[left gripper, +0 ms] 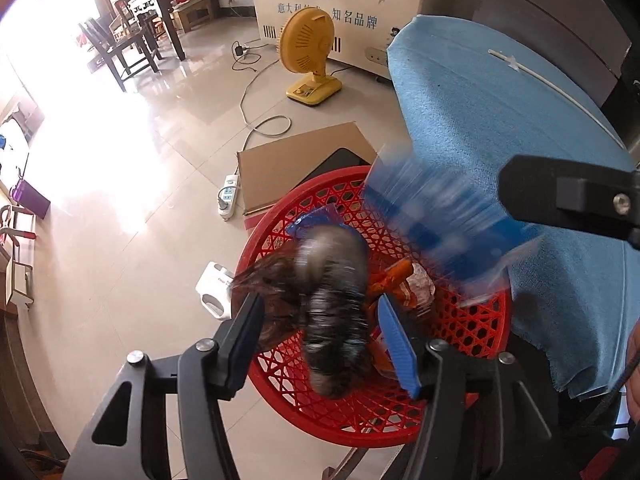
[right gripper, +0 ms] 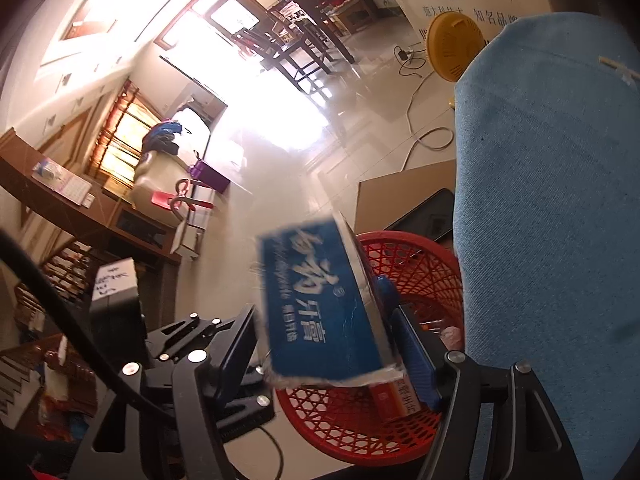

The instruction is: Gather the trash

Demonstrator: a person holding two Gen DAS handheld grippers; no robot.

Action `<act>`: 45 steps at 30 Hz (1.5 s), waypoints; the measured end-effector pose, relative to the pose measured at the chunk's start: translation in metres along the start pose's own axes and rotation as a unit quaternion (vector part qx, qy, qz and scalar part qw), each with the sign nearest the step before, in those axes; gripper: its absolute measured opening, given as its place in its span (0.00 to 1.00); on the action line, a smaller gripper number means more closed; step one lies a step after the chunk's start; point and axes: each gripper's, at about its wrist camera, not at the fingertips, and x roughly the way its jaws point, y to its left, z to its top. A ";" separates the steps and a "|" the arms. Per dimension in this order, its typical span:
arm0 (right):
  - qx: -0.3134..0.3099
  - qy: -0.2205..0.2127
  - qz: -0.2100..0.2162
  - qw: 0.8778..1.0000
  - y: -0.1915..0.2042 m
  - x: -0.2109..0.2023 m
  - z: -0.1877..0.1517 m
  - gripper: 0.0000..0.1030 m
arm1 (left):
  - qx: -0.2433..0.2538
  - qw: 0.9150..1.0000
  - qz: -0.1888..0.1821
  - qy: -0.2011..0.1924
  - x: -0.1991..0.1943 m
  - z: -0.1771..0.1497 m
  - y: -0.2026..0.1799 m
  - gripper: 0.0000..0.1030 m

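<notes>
A red mesh basket [left gripper: 472, 332] stands on the floor beside a table under a blue cloth [left gripper: 520, 128]. My left gripper [left gripper: 328, 344] hangs open above it; a dark, blurred piece of trash [left gripper: 332, 312] is between its spread fingers, apparently dropping. Orange and blue wrappers [left gripper: 404, 284] lie in the basket. In the right wrist view, my right gripper [right gripper: 324, 340] is open over the basket [right gripper: 416, 264], and a blue toothpaste box [right gripper: 320, 304] sits blurred between its fingers, touching only the right one. The box also shows in the left wrist view [left gripper: 432, 224].
A flat cardboard box [left gripper: 296, 160], a white power strip [left gripper: 229, 198] and a yellow fan [left gripper: 308, 60] are on the tiled floor beyond the basket. A white freezer [left gripper: 332, 4] stands behind. Dark chairs and a table [left gripper: 132, 40] are at far left.
</notes>
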 end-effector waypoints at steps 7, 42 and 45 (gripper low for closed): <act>-0.006 -0.011 0.011 1.000 0.003 -0.002 -0.003 0.72 | -0.009 1.000 0.014 0.002 -0.002 0.000 0.004 0.62; 0.102 -0.313 -0.262 0.907 -0.087 -0.286 -0.142 0.72 | 0.215 0.956 -0.033 -0.199 -0.132 0.022 -0.241 0.73; 0.114 -0.333 -0.292 0.889 -0.092 -0.314 -0.162 0.72 | 0.228 0.951 -0.052 -0.204 -0.143 0.022 -0.265 0.73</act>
